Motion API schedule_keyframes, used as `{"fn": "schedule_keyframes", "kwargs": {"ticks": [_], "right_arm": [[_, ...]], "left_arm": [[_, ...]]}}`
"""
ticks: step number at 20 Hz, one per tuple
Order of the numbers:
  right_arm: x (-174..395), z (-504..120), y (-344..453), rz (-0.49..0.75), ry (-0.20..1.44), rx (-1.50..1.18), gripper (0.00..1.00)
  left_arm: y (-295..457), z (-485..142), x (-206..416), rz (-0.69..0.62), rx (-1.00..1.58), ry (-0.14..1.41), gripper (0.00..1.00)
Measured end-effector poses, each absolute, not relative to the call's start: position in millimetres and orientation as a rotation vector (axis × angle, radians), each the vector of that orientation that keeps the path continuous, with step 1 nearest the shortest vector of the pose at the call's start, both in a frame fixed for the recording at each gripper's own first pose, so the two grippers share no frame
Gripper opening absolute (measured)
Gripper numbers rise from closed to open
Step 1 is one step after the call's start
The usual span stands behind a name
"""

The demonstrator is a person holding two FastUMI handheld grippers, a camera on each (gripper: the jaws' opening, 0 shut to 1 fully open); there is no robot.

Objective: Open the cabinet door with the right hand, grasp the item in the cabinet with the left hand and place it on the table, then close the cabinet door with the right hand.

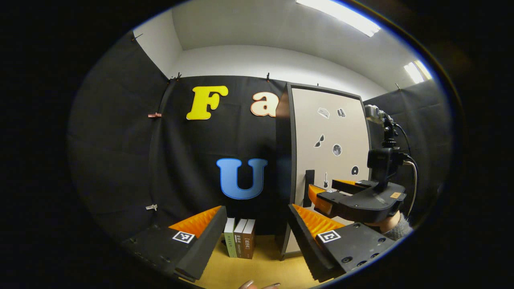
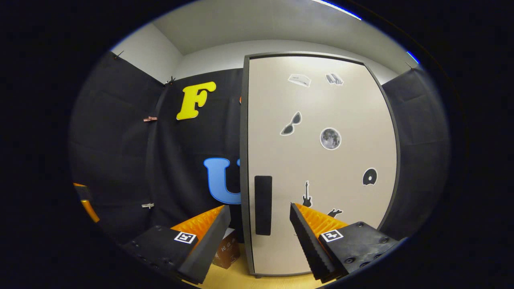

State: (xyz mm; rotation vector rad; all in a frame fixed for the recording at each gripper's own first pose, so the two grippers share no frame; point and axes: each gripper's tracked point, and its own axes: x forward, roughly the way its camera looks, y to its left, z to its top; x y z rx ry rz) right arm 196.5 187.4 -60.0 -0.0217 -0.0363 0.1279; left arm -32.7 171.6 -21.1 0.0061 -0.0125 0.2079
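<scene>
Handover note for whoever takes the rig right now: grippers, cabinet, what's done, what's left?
Right gripper: open, holding nothing, aimed at the dark handle on the cabinet door, not yet touching it.
Left gripper: open, holding nothing, hanging back to the left of the cabinet, above the table.
Door is shut, so the item inside is hidden.
Books stand on the table beside the cabinet.
Done: nothing yet.
Left: open the door, take the item out onto the table, close the door.
</scene>
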Motion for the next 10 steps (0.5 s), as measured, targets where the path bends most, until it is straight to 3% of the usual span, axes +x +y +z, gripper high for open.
{"fn": "schedule_keyframes", "kwargs": {"ticks": [5, 6, 10], "right_arm": [[240.8, -79.0, 186.3, 0.105, -0.013, -0.007, 0.94], [246.5, -82.4, 187.3, 0.101, -0.012, -0.009, 0.85], [262.9, -93.9, 195.5, 0.094, 0.008, -0.008, 0.79]], "left_arm": [[183.0, -25.1, -32.9, 0.288, -0.001, -0.014, 0.95], [185.1, -26.7, -35.1, 0.302, -0.003, -0.007, 0.95], [195.6, -30.0, -41.9, 0.344, -0.005, 0.014, 0.95]]}}
